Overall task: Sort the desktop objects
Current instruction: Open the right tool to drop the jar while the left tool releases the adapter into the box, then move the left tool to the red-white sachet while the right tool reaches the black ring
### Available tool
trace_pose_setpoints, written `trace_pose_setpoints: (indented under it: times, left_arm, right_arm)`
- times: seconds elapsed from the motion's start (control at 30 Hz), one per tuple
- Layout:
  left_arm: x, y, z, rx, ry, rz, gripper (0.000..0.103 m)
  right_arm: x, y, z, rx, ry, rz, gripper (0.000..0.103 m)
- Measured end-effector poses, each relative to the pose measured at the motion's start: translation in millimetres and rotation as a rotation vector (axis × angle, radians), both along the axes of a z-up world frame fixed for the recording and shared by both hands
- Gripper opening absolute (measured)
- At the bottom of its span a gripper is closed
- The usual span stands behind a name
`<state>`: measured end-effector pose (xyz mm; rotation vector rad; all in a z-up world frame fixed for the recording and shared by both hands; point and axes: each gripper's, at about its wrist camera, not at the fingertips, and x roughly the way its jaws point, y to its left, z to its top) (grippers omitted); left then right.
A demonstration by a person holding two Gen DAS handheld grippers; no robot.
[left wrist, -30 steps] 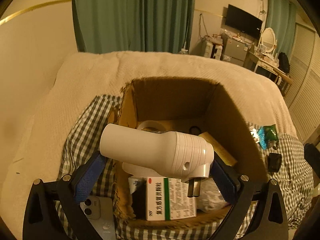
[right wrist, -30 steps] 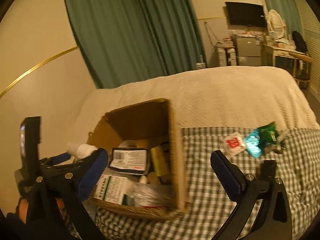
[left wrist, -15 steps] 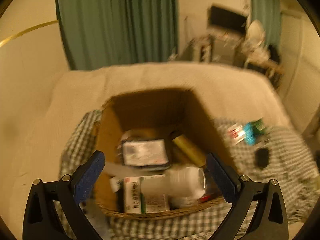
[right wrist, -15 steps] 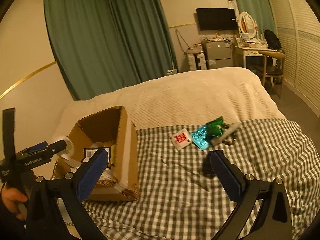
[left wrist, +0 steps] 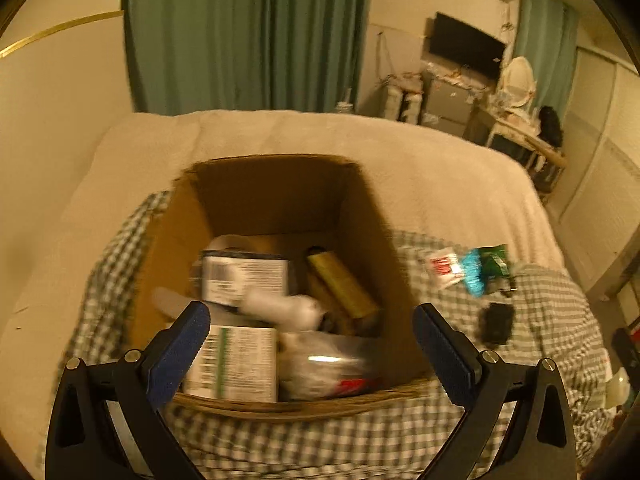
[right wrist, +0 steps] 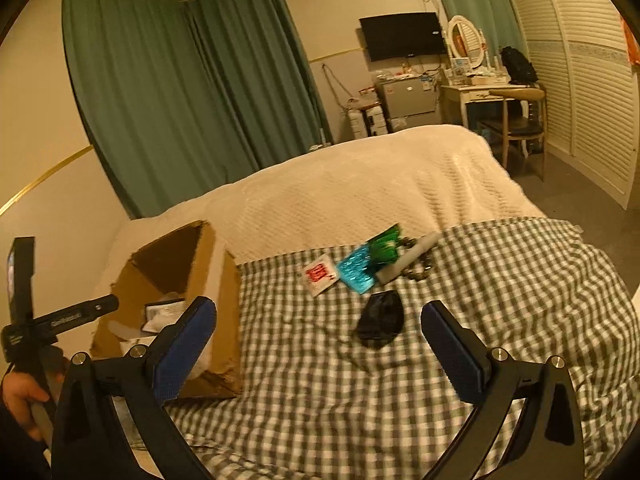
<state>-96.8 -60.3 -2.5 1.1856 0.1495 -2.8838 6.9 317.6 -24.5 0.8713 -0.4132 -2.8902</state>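
Observation:
An open cardboard box (left wrist: 276,188) sits on the checked cloth; it also shows in the right wrist view (right wrist: 208,264). Inside lie a white plug adapter (left wrist: 286,312), medicine boxes (left wrist: 236,364), a gold cylinder (left wrist: 340,284) and a plastic bag. My left gripper (left wrist: 310,342) is open and empty above the box's near edge. My right gripper (right wrist: 318,338) is open and empty over the cloth, short of a black object (right wrist: 380,318). Beyond it lie a red-and-white sachet (right wrist: 320,274), a blue packet (right wrist: 356,274), a green packet (right wrist: 386,248) and a grey tube (right wrist: 408,258).
The checked cloth (right wrist: 500,304) covers the near part of a bed with a cream blanket (right wrist: 360,192). A wall stands to the left. Green curtains, a TV, a desk and a chair (right wrist: 516,128) stand beyond the bed.
My left gripper opened and let go of the white plug adapter, which now lies in the box. My right gripper swung to the right, toward the loose items on the cloth.

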Motion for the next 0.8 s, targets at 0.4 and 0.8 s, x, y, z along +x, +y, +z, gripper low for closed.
trace_pose_setpoints:
  times: [0.4,0.8]
  left_arm:
    - [-13,132,-39,-0.021,-0.033,-0.247,0.103]
    - [-84,192,-121,-0.104,-0.070,-0.317,0.103]
  right_arm:
    - [-14,68,-24,-0.050,-0.040,-0.060,0.102]
    - [-56,80,-103,-0.042,-0.173,-0.009,0.085]
